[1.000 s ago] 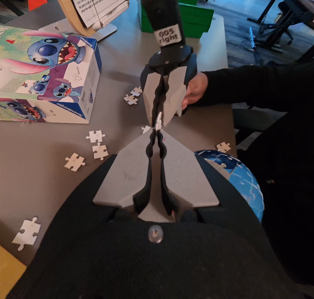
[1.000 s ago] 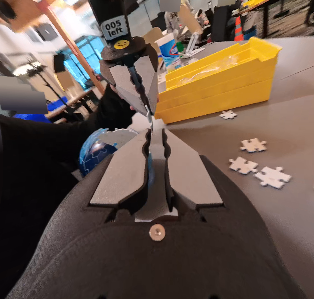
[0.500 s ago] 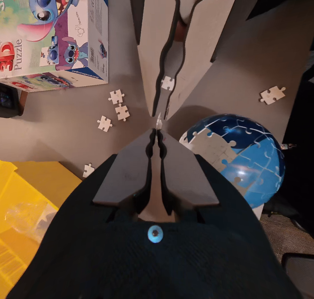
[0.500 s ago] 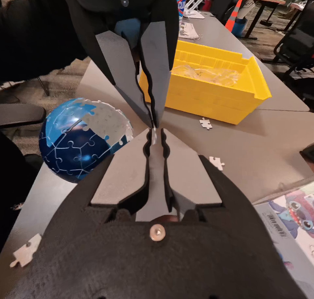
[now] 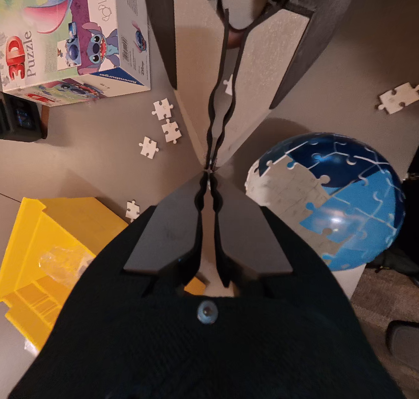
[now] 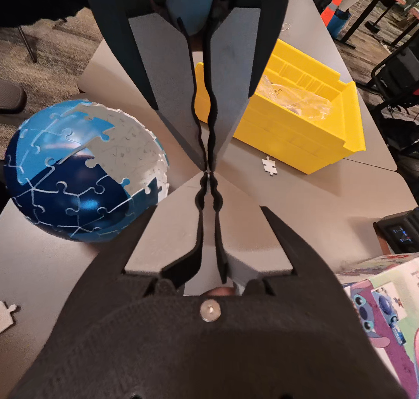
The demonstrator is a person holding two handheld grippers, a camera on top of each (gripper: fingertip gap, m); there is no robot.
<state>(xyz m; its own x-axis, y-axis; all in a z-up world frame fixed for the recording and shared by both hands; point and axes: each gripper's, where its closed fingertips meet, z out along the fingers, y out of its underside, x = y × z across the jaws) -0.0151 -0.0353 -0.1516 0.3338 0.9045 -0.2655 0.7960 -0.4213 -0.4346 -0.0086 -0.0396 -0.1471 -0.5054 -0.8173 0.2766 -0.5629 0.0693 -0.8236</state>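
Left claw (image 5: 208, 179) and right claw (image 6: 208, 179), clenched tip-to-tip on one thin puzzle piece (image 5: 209, 176) above the worktop (image 5: 90, 156); keep tips aligned.

A grey table (image 6: 317, 206) fills mid-frame in the right wrist view. Mottled grey-brown carpet (image 6: 56, 36) shows at upper left. At upper right stand an orange cone (image 6: 337, 2), dark desk legs (image 6: 371, 9) and a black chair (image 6: 399, 70).

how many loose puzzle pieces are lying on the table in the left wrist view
6. Three cluster below the puzzle box; one beside the yellow bin; one behind the right gripper; one far right. Others may be hidden.
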